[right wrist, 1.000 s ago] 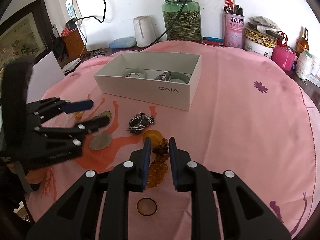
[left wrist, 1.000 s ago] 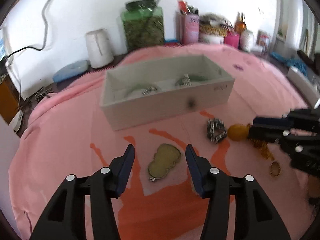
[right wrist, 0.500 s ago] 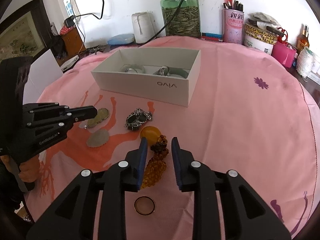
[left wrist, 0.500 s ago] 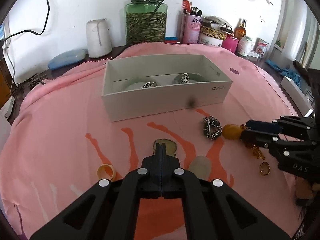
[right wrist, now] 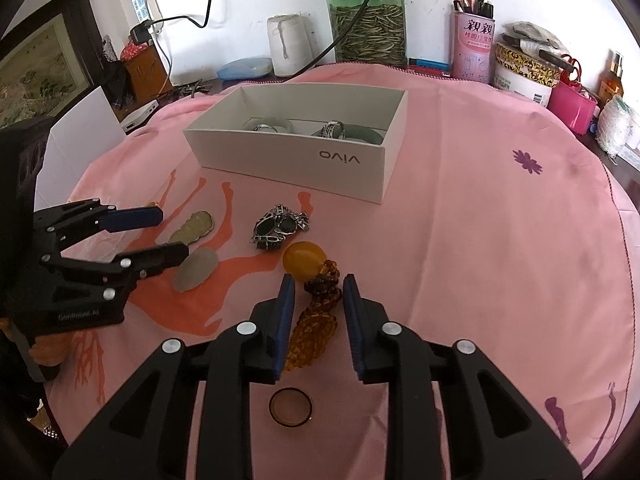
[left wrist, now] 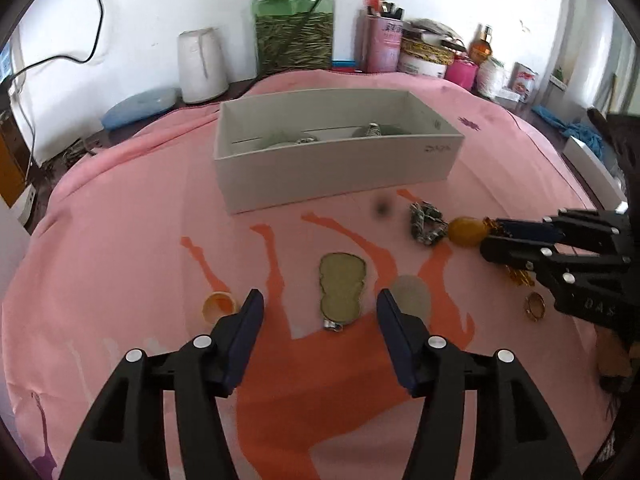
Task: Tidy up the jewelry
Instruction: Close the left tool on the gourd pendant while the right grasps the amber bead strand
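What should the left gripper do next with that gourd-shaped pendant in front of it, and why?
Probably ease the left gripper down around the gourd-shaped pendant. Its jaws are opening, the pendant lies flat on the pink cloth in line with the gap, and neither pad touches it yet. Once gripped, it could go into the white box, which already holds jewelry.

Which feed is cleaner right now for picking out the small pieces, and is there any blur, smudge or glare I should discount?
Right wrist view: sharp; the amber bead strand, silver pendant and ring read clearly. Left wrist view: softer overall, with a dark smudge below the white box that looks like a lens spot. Both: fisheye bending at the edges, bright wall, no harsh glare on the pink cloth.
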Demonstrator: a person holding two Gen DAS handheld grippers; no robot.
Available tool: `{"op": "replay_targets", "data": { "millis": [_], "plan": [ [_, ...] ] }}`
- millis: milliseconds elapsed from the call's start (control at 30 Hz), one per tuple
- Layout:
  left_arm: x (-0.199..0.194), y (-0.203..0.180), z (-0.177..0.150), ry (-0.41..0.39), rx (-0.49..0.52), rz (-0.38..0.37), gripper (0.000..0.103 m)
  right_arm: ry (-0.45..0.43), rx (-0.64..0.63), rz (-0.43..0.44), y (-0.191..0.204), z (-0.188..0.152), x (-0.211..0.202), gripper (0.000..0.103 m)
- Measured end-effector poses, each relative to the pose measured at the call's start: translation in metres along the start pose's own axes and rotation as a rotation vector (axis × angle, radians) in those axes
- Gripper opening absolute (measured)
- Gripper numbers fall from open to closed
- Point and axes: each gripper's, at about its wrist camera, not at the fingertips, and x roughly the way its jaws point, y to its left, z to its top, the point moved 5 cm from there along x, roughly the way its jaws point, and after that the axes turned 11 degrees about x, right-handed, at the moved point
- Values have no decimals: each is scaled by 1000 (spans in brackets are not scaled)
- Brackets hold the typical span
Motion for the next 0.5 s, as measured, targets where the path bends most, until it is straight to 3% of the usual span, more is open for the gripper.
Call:
{"op": "replay_targets", "data": {
  "millis": [100, 167, 233, 367, 500],
  "plan": [
    [2, -4, 0, -6, 22, 24, 51, 1, 1, 4, 1, 0, 0, 24],
    [2, -5, 1, -14, 29, 23, 33, 1, 0, 4, 1, 0, 0, 24],
    [2, -6, 2, -18, 35, 23, 23, 1, 2, 5, 1, 0, 0, 24],
    [1, -10, 2, -19, 35, 61, 22, 0, 7, 8, 1, 0, 0, 24],
    [-4, -4, 5, -39, -20, 40, 21, -15, 17, 16, 0, 2, -4, 24]
  ]
}}
